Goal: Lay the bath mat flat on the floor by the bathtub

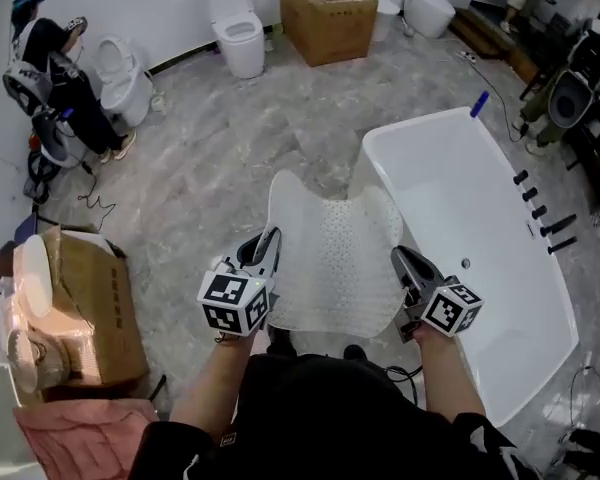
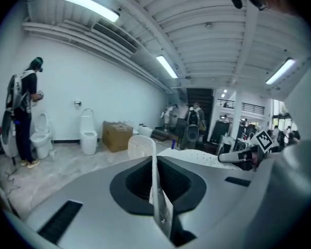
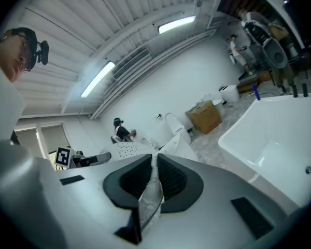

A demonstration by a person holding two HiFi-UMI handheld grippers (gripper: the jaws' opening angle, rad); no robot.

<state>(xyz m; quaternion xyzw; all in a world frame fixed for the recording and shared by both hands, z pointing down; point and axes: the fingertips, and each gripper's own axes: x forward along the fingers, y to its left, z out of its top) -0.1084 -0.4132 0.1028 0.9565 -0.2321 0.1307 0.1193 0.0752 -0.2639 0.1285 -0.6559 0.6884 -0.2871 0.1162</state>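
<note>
Pinching the bath mat [image 1: 332,258] at 8 and 4 o'clock (jaws clamped), left gripper [image 1: 268,244] and right gripper [image 1: 402,261] hold it spread for laying.

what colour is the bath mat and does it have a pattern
The bath mat is translucent white, dotted with small holes; head view shows it best.

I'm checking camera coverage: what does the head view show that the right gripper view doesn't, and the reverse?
Only the head view: the whole white perforated bath mat held between the left gripper and right gripper, plus an open brown cardboard box. Only the right gripper view: long ceiling strip lights and its jaws shut on the mat's edge. Both: the white bathtub and the mat.
</note>
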